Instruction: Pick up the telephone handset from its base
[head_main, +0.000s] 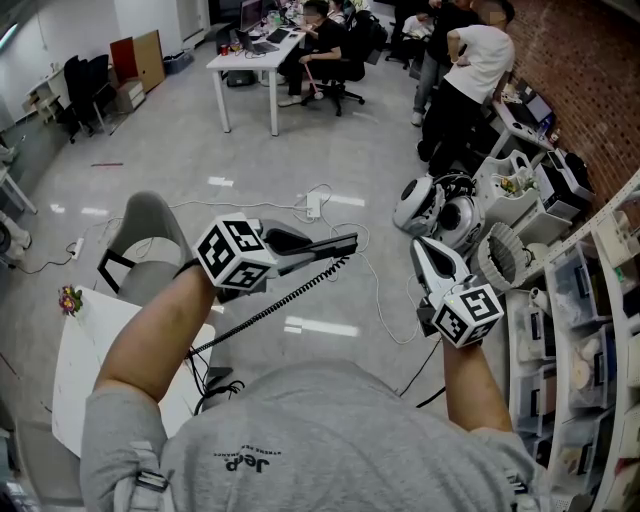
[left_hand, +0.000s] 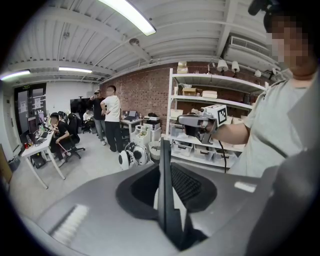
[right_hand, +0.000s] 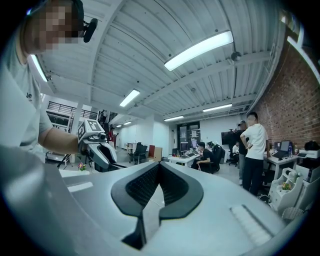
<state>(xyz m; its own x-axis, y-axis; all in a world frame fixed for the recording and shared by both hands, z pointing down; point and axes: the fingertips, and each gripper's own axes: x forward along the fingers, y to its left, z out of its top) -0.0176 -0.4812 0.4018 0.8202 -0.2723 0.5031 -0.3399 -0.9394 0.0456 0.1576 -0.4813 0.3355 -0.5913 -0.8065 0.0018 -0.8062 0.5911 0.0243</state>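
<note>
In the head view my left gripper (head_main: 300, 245) is held in mid-air over the floor, pointing right, and is shut on a black telephone handset (head_main: 335, 243). The handset's coiled cord (head_main: 270, 305) hangs down to the left, towards the white table (head_main: 85, 370). The phone's base is hidden. In the left gripper view the handset (left_hand: 165, 190) stands edge-on, pinched between the jaws of the left gripper (left_hand: 163, 146). My right gripper (head_main: 420, 245) hovers to the right, apart from the handset. Its jaws (right_hand: 159, 165) are shut with nothing between them.
A grey chair (head_main: 150, 235) stands beside the white table. Shelving with bins (head_main: 590, 330) lines the right side, with round white devices (head_main: 440, 205) on the floor before it. A power strip and cables (head_main: 313, 205) lie on the floor. People sit and stand at the far desks (head_main: 250, 55).
</note>
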